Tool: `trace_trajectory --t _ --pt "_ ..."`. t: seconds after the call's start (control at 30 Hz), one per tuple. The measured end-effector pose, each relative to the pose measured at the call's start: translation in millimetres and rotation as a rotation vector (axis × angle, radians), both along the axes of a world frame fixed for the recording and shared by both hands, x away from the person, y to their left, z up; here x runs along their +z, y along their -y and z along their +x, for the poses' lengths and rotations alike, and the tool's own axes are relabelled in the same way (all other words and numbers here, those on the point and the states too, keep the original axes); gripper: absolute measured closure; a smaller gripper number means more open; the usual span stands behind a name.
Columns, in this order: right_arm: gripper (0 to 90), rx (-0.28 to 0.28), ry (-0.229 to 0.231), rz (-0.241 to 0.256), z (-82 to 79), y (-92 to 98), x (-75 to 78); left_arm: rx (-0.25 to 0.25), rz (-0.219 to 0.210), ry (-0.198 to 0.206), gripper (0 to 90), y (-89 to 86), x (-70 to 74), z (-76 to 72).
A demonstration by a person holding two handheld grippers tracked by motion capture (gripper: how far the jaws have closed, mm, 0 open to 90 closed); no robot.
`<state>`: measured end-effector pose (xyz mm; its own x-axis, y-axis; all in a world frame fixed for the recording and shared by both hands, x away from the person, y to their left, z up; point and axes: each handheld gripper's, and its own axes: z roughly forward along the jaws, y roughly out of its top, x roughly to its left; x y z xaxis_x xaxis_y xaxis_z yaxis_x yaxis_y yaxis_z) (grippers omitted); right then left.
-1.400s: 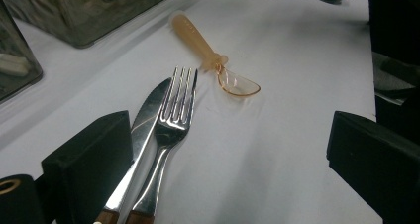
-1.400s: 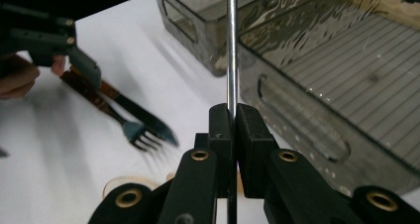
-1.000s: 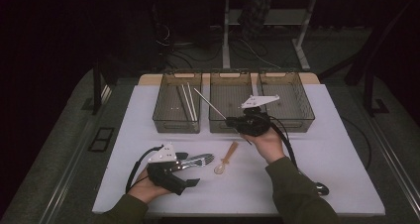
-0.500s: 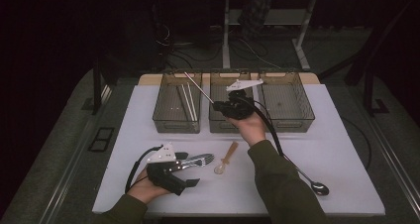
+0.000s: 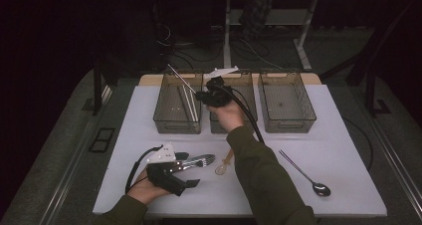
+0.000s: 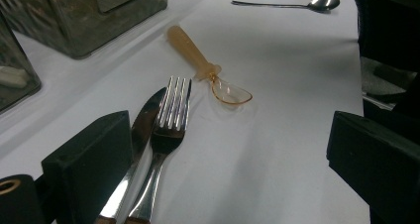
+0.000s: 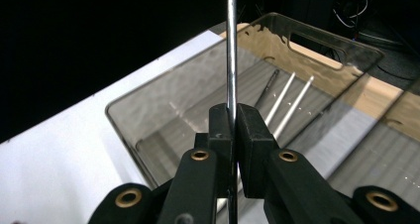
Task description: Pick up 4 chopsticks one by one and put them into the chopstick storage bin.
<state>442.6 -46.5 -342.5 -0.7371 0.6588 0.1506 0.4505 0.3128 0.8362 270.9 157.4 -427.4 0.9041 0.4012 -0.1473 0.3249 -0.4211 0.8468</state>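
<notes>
My right gripper (image 5: 200, 95) (image 7: 232, 116) is shut on a thin metal rod (image 5: 182, 78) (image 7: 231, 45), which sticks up and away from the jaws. It hangs over the left clear bin (image 5: 176, 130) (image 7: 163, 85), where three similar sticks (image 5: 189, 103) (image 7: 292, 100) lie on the bottom. My left gripper (image 5: 188, 169) (image 6: 228, 169) rests open on the white table near the front. A fork (image 5: 199, 161) (image 6: 168, 130) and a knife (image 6: 141, 130) lie side by side against its left jaw.
An orange plastic spoon (image 5: 225, 163) (image 6: 208, 73) lies just beyond the fork. A metal spoon (image 5: 303, 172) (image 6: 297, 5) lies at the front right. A middle bin (image 5: 239, 125) and a right bin (image 5: 287, 125) stand beside the left one.
The right gripper has carried the rod leftward and farther away, from the middle bin to over the left bin. The left gripper has stayed put.
</notes>
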Motion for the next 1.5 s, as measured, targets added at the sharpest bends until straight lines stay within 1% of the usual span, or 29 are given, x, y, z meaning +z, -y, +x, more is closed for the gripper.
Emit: trace_trajectory --t 0.17,0.27,0.3,0.33,0.47,0.7,0.93,1.07,1.13,1.27,1.5 --pt "85.1 -0.009 -0.011 -0.002 11.2 -16.1 -1.5 0.001 -0.010 0.000 2.7 -1.0 0.9 -0.2" --pt "85.1 -0.019 -0.025 0.001 18.3 -27.0 -5.7 0.003 -0.017 0.000 2.7 -1.9 1.3 0.1" --pt "85.1 -0.019 -0.025 0.001 18.3 -27.0 -5.7 0.003 -0.017 0.000 2.7 -1.9 1.3 0.1" --pt "85.1 -0.020 -0.036 -0.005 22.3 -34.0 -9.7 0.003 -0.022 0.000 2.7 -2.4 1.6 0.2" --pt "85.1 -0.023 -0.053 -0.028 28.6 -47.3 -17.5 0.005 -0.029 0.002 2.7 -3.8 2.2 0.6" --pt "85.1 -0.030 -0.073 -0.046 36.1 -64.0 -26.1 0.004 -0.036 0.000 2.8 -4.2 2.9 0.6" --pt "85.1 -0.042 -0.095 -0.062 41.2 -73.5 -38.4 0.004 -0.044 -0.001 2.8 -5.6 3.3 1.0" --pt "85.1 -0.062 -0.117 -0.089 41.8 -76.7 -45.8 0.003 -0.044 0.001 2.8 -5.7 3.5 1.1" --pt "85.1 -0.066 -0.121 -0.098 41.8 -77.5 -48.0 0.002 -0.043 0.001 2.8 -5.5 3.6 1.0" --pt "85.0 -0.075 -0.124 -0.120 40.7 -79.8 -49.4 0.002 -0.044 0.000 2.8 -5.5 3.5 1.1" --pt "84.2 -0.078 -0.138 -0.135 40.6 -80.9 -50.9 0.001 -0.044 0.000 2.8 -5.2 3.6 0.9"
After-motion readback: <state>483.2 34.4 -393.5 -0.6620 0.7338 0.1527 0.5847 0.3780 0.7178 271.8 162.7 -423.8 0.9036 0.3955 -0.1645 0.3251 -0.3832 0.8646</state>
